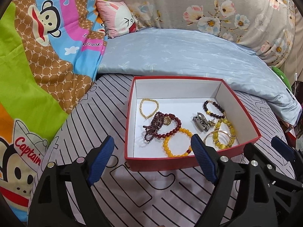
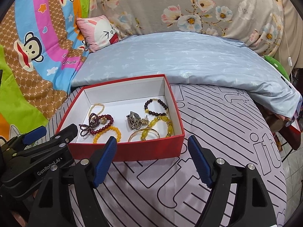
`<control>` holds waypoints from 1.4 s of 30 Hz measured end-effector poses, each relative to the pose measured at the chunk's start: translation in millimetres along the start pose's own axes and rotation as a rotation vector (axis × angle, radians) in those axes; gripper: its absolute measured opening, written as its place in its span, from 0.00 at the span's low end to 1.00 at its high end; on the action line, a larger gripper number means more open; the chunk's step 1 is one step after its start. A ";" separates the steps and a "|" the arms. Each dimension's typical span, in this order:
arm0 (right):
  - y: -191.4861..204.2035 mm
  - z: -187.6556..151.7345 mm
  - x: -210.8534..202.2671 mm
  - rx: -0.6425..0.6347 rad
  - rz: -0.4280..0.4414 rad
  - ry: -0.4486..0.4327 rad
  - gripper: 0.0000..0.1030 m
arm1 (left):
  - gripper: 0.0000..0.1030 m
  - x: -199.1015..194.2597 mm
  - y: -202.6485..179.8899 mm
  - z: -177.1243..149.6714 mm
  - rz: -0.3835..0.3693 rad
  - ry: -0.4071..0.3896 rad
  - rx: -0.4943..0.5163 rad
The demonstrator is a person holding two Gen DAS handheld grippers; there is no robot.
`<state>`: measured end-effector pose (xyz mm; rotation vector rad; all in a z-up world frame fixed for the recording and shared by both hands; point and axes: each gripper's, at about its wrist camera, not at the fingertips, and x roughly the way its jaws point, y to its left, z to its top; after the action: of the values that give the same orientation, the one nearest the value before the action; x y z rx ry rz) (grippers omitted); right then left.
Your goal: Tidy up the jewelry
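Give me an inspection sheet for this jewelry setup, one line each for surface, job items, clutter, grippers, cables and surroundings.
Surface: striped bedsheet, bare in front of the box.
Job's things: red box, lid off, white inside; in it a gold bead bracelet, dark red bead strands, yellow bead bracelet, watch, dark bead bracelet, yellow stone bracelet and a thin bangle; several overlap.
Clutter: nothing seen on the sheet.
Grippers: left gripper and right gripper both have open jaws, nothing between them, side by side before the box.
Cables: white cord with inline switch at far right.
Surroundings: blue quilt, floral bedding, cartoon monkey blanket, pink bunny pillow.
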<state>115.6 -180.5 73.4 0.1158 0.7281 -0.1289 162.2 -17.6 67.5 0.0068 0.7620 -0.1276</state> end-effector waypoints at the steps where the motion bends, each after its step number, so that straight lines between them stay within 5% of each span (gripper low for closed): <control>1: 0.0 -0.6 -1.2 -0.001 -0.004 -0.001 0.73 | 0.79 -0.9 0.7 -0.9 0.001 0.002 -0.005; 6: -2.1 -5.5 -11.0 0.018 -0.013 -0.020 0.80 | 0.83 -6.7 3.4 -4.6 0.008 0.005 -0.027; 42: 0.8 -15.8 -29.8 -0.003 -0.047 -0.032 0.80 | 0.83 -26.6 -3.2 -13.9 0.061 -0.037 0.033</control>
<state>83.3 -175.0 81.7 0.0934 0.6997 -0.1736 133.1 -17.0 75.9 0.0591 0.7215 -0.0818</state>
